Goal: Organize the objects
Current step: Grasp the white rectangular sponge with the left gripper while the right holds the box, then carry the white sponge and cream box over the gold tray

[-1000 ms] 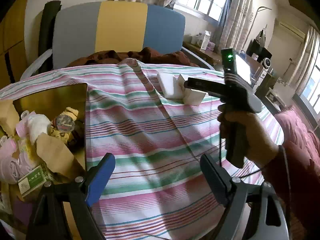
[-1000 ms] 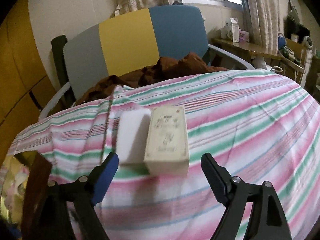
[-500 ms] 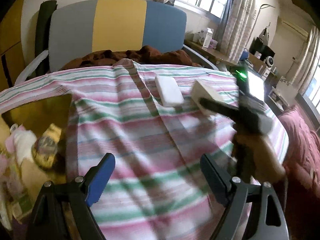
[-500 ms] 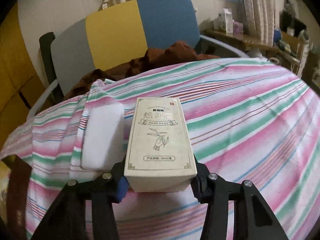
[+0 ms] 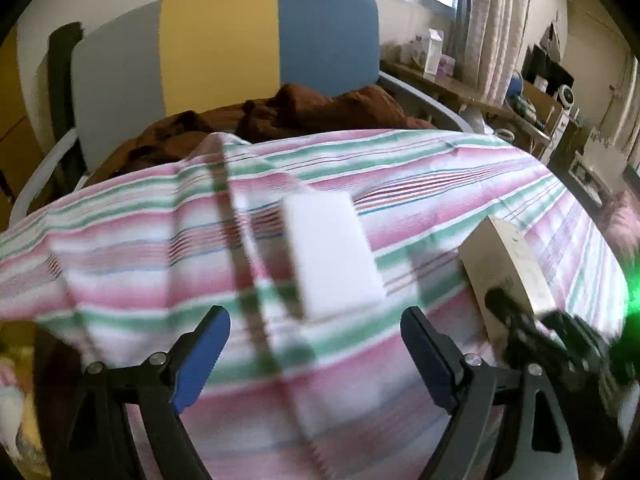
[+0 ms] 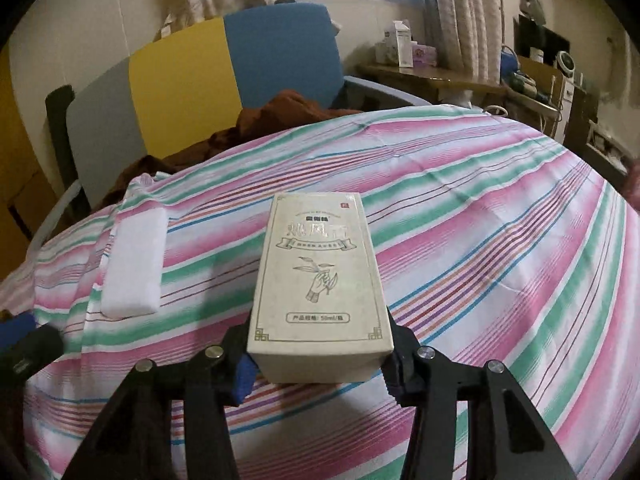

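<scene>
A cream carton (image 6: pixel 320 276) with a printed hand drawing sits between the pads of my right gripper (image 6: pixel 318 364), which is shut on its near end. In the left wrist view the same carton (image 5: pixel 504 268) is tilted at the right, just above the striped cloth. A white rectangular block (image 5: pixel 330 256) lies flat on the cloth, straight ahead of my left gripper (image 5: pixel 316 344). That gripper is open and holds nothing. In the right wrist view the block (image 6: pixel 134 268) lies well left of the carton.
A pink, green and white striped cloth (image 6: pixel 500 240) covers the surface. A brown garment (image 5: pixel 300 108) is heaped behind it, against a grey, yellow and blue panel (image 5: pixel 216 40). A cluttered desk (image 6: pixel 432 76) stands at the right. A container's contents show at the lower left (image 5: pixel 12 404).
My right gripper has shut on the cream carton and drawn it right, away from the white block. My left gripper has swung right, from the container to the block.
</scene>
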Demonstrator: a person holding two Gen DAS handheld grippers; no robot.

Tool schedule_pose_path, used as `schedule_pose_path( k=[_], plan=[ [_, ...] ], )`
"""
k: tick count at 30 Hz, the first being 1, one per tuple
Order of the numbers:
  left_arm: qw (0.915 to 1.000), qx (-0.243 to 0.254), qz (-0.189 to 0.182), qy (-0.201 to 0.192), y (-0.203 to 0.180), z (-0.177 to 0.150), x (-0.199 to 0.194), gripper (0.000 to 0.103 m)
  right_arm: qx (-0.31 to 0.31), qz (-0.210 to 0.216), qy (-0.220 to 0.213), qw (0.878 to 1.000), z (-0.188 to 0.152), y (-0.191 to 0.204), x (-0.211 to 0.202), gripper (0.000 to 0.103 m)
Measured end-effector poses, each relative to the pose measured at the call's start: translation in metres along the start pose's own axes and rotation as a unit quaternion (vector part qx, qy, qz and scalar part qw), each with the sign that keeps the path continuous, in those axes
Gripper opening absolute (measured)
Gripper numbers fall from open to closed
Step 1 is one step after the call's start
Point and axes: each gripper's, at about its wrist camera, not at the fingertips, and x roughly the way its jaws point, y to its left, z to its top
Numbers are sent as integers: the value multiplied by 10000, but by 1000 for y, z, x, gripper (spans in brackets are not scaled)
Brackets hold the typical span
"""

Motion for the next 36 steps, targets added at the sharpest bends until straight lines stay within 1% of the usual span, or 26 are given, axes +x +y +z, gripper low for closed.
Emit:
schedule_pose_path(
  k=[2, 4, 6, 9, 11, 12, 13, 14, 15, 16, 17, 19, 21, 23, 25, 29, 32, 36],
  plan=[
    [9999, 87, -32, -75, -10, 10, 11, 92, 38, -8, -26, 10000, -1, 0, 0, 51],
    [9999, 47, 90, -37, -12, 17, 22, 99, 79, 11, -44, 10000, -2, -2, 0, 51],
    [10000, -36, 87, -1, -13, 23, 36, 99, 101, 0, -55, 9999, -2, -3, 0, 51],
    [9995, 48, 311, 24, -14, 26, 53, 99, 86, -42, -34, 9999, -3, -2, 2, 51],
    [9991, 188, 366, -108, -14, 23, 57, 95, 76, -48, 1, 10000, -3, -2, 4, 51],
    [9992, 204, 328, -98, -12, 21, 60, 88, 74, -49, -1, 10000, -4, -2, 4, 51],
    [9995, 139, 259, -70, -9, 20, 62, 74, 74, -50, -10, 10000, -4, -2, 4, 51],
    [9998, 57, 158, -52, -5, 20, 62, 69, 76, -51, -16, 10000, -4, -2, 4, 51],
    [9999, 2, 81, -69, -3, 20, 62, 67, 74, -55, -20, 10000, -4, -2, 4, 51],
    [9999, -53, 0, -118, -1, 19, 60, 62, 67, -64, -29, 10000, -5, -2, 4, 51],
    [9998, -88, -83, -163, 1, 18, 58, 62, 57, -75, -33, 9999, -5, -1, 4, 51],
    [9997, -98, -130, -206, 2, 15, 56, 61, 23, -110, -41, 9999, -5, 0, 4, 51],
    [9995, -132, -98, -279, 3, 12, 52, 60, 8, -128, -59, 9999, -5, 1, 4, 51],
    [9988, -226, -36, -431, 7, 6, 42, 60, 1, -132, -85, 9999, -5, 1, 3, 51],
    [9982, -250, -85, -543, 9, 0, 34, 60, -20, -134, -120, 9998, -5, 1, 1, 51],
    [9968, -170, -47, -773, 10, -15, 13, 60, -175, -224, -256, 9993, -5, 8, -5, 51],
    [9956, -100, -44, -931, 11, -28, -2, 60, -419, -330, -458, 9975, -5, 17, -13, 51],
    [9949, 35, -36, -1004, 12, -46, -18, 60, -733, -395, -590, 9948, -8, 31, -22, 51]
  ],
)
